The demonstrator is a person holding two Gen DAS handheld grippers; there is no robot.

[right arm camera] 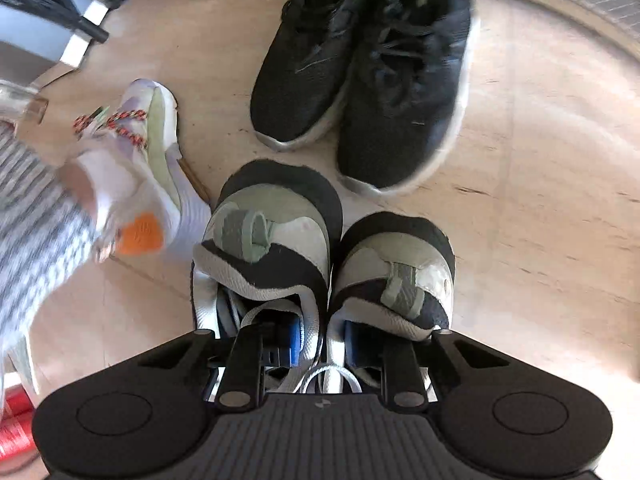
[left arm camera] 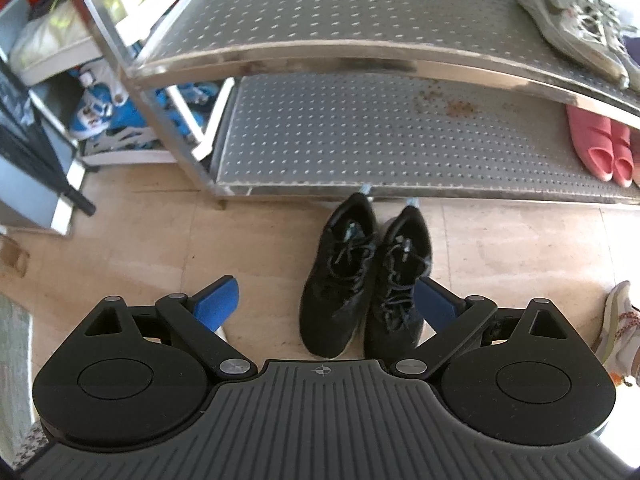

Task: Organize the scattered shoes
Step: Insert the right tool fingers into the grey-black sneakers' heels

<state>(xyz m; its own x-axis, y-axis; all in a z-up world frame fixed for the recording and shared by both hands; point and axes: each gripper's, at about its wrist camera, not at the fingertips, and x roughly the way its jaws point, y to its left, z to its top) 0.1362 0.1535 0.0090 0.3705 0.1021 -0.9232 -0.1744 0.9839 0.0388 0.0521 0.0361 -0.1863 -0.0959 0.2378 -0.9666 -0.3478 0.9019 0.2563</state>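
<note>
Left view: my left claw (left arm camera: 326,306) hangs open over the black lace-up sneaker pair (left arm camera: 362,276) on the floor before the perforated steel rack (left arm camera: 360,136), ready to straddle them.

Right view: my right claw (right arm camera: 320,340) pinches the grey-and-white sneaker pair (right arm camera: 324,256) together by their inner collars, so both lift at once.

The lower shelf (left arm camera: 360,140) lies bare across its left and middle, with pink slippers (left arm camera: 600,148) filling its right end. The upper shelf (left arm camera: 320,12) is likewise free apart from grey sneakers (left arm camera: 576,20) at its right. On the floor (left arm camera: 140,240), black sneakers (left arm camera: 364,280) stand just before the lower shelf's front edge, blocking the middle approach; bare floor lies to their left.
</note>
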